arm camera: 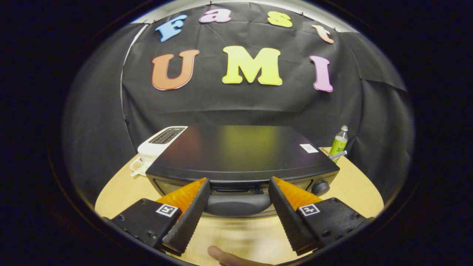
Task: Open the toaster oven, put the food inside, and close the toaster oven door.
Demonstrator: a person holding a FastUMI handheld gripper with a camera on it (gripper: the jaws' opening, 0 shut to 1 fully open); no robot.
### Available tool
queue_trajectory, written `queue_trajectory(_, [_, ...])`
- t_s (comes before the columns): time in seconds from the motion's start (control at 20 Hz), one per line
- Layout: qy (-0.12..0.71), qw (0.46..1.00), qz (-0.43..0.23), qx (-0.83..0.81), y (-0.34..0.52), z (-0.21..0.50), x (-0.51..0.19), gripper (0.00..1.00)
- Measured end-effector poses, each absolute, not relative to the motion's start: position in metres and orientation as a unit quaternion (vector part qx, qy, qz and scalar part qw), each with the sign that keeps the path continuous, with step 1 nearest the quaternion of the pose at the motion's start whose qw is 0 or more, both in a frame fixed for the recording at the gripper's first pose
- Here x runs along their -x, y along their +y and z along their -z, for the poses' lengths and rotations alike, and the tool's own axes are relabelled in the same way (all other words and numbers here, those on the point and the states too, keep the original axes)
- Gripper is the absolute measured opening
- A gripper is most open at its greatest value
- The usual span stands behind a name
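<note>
On the table (122,192), spread gripper (239,181) jaws flank the toaster oven handle (238,204).

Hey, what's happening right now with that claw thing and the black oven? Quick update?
Gripper open, fingers straddling the grey door handle of the black toaster oven. Door shut. A fingertip on the wooden table below the fingers.

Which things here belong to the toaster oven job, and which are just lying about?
Job: toaster oven, door shut; its door handle, between the open fingers of the gripper.

Lying about: white slot toaster, green bottle, round wooden table, a fingertip.
</note>
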State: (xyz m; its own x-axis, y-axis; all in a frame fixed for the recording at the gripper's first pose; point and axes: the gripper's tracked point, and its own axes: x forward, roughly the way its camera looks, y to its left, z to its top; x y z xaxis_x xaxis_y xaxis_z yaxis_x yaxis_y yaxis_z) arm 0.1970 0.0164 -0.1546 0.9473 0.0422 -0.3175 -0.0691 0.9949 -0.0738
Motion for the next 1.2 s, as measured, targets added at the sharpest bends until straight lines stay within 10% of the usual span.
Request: queue_trajectory(1.2, [0.187, 0.976, -0.041, 0.101, -0.009, 0.253, -0.089, 1.0])
